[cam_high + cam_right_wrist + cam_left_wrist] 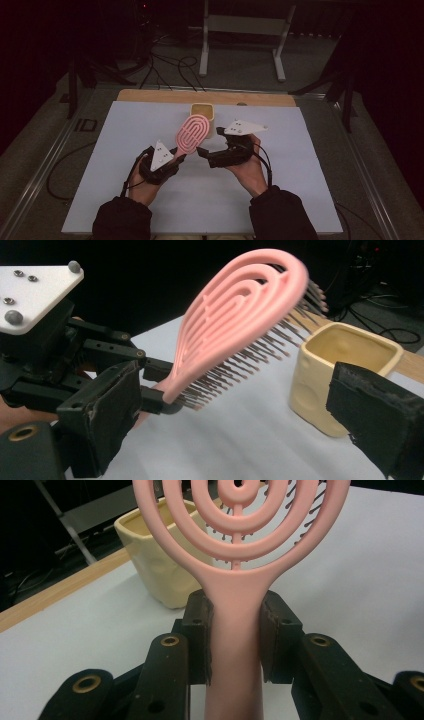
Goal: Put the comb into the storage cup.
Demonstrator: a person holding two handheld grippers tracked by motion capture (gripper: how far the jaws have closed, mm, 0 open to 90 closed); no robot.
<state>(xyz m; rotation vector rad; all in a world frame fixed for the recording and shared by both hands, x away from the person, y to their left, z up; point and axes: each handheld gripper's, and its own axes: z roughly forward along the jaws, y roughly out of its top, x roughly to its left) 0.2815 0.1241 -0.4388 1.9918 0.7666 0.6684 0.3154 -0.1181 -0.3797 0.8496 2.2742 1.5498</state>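
A pink oval hairbrush (193, 132) with a ringed open back is held off the white table sheet, its head tilted up and away. My left gripper (234, 630) is shut on the brush's handle (234, 600), one black pad on each side. In the high view the left gripper (176, 158) sits left of centre. Just right of the brush, my right gripper (210, 142) stands open, turned towards the bristles. In the right gripper view its jaws (240, 435) are wide apart and hold nothing, with the brush (235, 315) ahead. A cream square cup (202, 112) stands behind the brush.
The white sheet (280, 200) covers most of the table, with a wooden strip (150, 95) along its far edge. The cup (340, 370) stands close to the right gripper's far jaw. Cables and a white metal stand (240, 30) lie on the floor beyond the table.
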